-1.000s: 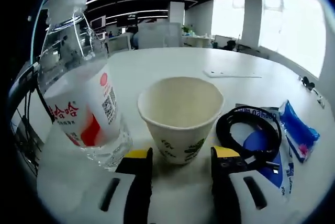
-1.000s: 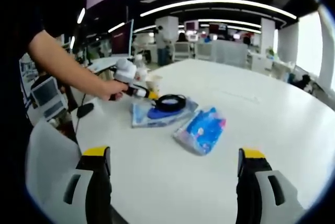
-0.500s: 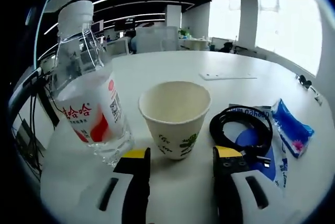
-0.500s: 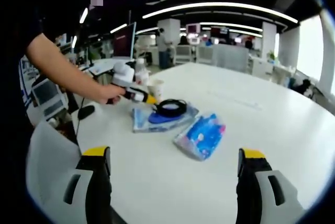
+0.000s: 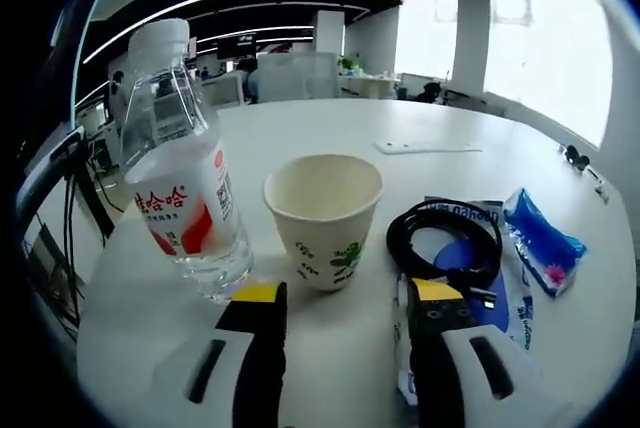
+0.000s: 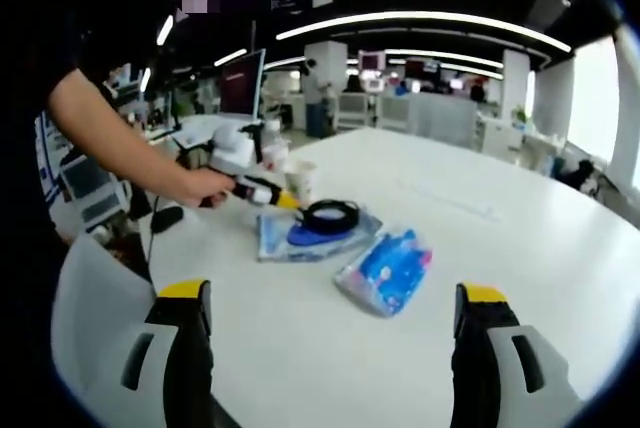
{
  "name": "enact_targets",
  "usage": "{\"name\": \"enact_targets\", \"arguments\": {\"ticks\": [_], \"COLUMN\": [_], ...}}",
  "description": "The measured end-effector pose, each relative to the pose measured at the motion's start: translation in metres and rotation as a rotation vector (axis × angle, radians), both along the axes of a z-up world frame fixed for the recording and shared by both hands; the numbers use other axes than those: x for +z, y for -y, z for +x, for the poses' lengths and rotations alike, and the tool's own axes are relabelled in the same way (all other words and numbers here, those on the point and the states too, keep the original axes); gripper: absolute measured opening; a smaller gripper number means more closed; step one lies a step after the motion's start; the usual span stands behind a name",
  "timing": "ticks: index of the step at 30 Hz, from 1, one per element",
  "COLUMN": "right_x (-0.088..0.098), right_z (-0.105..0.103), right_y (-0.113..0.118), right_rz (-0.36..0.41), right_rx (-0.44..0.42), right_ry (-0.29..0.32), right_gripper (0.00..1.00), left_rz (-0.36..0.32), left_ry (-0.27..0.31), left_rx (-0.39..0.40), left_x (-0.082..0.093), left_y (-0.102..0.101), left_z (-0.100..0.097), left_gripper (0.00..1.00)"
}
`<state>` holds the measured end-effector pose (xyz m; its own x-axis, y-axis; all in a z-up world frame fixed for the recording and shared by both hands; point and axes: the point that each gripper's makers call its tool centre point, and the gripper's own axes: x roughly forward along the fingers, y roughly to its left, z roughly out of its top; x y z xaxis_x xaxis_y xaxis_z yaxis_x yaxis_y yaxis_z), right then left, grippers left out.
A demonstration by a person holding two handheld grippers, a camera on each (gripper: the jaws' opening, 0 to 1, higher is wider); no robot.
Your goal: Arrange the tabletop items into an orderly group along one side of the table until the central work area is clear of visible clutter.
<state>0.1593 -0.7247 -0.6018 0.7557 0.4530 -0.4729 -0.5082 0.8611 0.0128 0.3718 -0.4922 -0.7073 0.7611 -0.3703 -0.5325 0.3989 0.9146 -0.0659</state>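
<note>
At table edge, left gripper (image 5: 338,298) backed off the paper cup (image 5: 322,216), jaws open, empty; cup parked beside water bottle (image 5: 186,203). Right gripper (image 6: 330,320) open, idle. Tissue pack (image 6: 385,270) probably next.

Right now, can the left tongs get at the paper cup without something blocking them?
Probably yes. The left tongs are open and the paper cup stands just ahead of the gap between them. The water bottle stands to one side and the coiled black cable to the other, neither in the way.
</note>
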Motion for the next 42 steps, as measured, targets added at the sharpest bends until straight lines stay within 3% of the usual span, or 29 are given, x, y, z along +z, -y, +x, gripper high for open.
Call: {"name": "enact_targets", "arguments": {"ticks": [11,23,42], "right_x": [0.003,0.005,0.003], "right_z": [-0.001,-0.002,-0.002], "right_y": [-0.005,-0.01,-0.01], "right_rz": [-0.003,-0.002,0.0], "right_rx": [0.005,0.008,0.011], "right_ry": [0.009,0.013,0.007], "right_gripper": [0.99,0.99,0.99], "left_rz": [-0.012,0.006,0.043], "left_ry": [-0.011,-0.073,-0.074], "left_rx": [-0.012,-0.072,-0.126], "left_x": [0.001,-0.015,-0.017], "left_y": [0.001,0.011,0.017], "left_z": [-0.01,-0.031,-0.035], "left_gripper": [0.47,0.45,0.39]}}
